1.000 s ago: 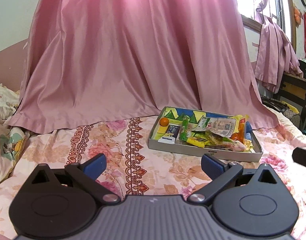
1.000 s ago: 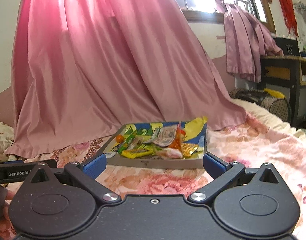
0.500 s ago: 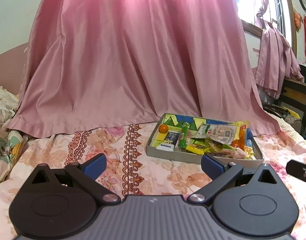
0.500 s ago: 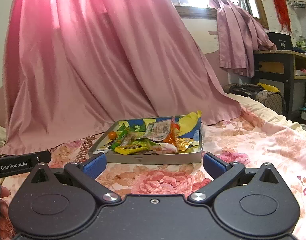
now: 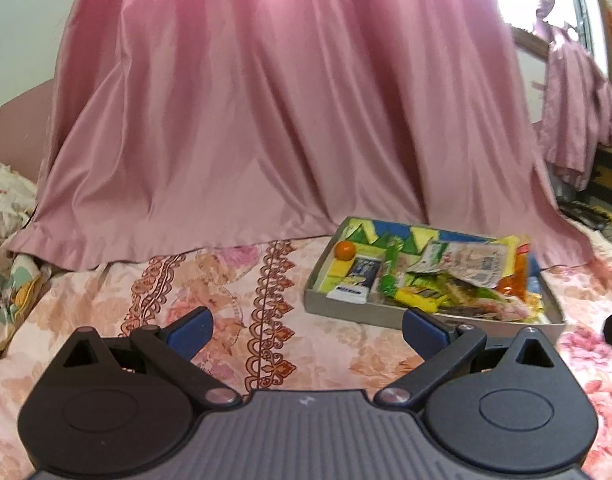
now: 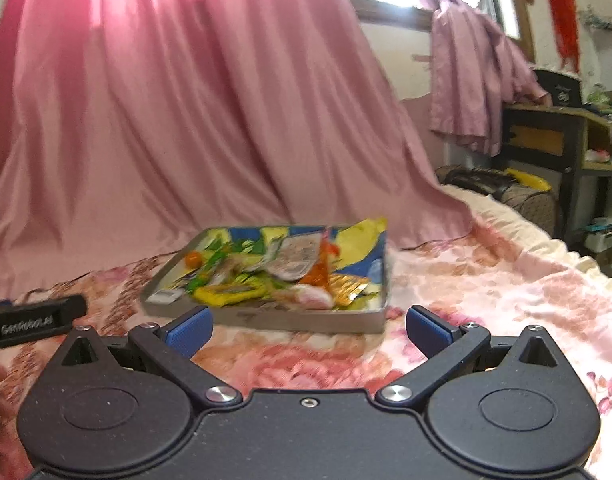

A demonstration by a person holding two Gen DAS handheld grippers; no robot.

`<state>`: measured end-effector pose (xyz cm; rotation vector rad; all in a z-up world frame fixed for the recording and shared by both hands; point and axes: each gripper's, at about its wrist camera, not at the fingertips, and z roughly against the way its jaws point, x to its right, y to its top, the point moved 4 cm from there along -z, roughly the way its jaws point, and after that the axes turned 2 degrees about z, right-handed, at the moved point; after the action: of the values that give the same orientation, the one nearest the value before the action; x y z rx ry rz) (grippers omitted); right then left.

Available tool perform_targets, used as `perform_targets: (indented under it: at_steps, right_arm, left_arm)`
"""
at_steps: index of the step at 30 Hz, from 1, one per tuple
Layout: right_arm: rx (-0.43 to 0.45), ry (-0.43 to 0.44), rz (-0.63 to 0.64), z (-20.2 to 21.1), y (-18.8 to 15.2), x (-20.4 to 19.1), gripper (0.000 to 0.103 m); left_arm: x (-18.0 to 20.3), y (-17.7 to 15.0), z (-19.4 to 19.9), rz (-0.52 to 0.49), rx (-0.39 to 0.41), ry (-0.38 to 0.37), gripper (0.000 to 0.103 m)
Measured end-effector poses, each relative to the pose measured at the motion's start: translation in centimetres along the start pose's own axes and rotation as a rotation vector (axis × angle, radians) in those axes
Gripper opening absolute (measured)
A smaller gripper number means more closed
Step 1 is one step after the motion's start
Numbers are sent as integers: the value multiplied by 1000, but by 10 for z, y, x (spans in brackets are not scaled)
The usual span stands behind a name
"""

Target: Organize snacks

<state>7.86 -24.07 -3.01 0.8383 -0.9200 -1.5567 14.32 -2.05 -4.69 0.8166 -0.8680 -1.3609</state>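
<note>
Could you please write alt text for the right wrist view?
A shallow grey tray of mixed snack packets sits on a pink floral bedspread, ahead of the open, empty right gripper. A pink curtain hangs behind it.

Black hand-held gripper [image 6: 308,330], blue pads [image 6: 188,330], silver screws

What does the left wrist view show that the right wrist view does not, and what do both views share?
Only the left wrist view shows the crumpled bedding at the far left and the brown embroidered stripe on the bedspread. Only the right wrist view shows the wooden desk, the red hanging decoration and the left tool's labelled side. Both show the snack tray, its small orange fruit, the pink curtain and an open, empty tool.
</note>
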Motion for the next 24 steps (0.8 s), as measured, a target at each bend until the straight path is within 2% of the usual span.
perform_targets:
  at_steps: [5, 8, 15, 20, 24]
  right_arm:
    - [17, -9, -71, -19, -5, 8, 102]
    - [30, -2, -87, -27, -7, 10, 102]
    - [20, 5, -118, -29, -15, 14, 102]
    - [-6, 47, -93, -24, -22, 5, 102]
    - [13, 55, -62, -23, -20, -1, 102]
  left_arm:
    - [3, -8, -13, -26, -41, -14, 103]
    - [5, -8, -11, -31, -36, -38, 103]
    - [5, -16, -16, -43, -82, -44, 103]
    - [2, -17, -9, -13, -81, -65, 103]
    - [4, -16, -7, -28, -62, -65, 103]
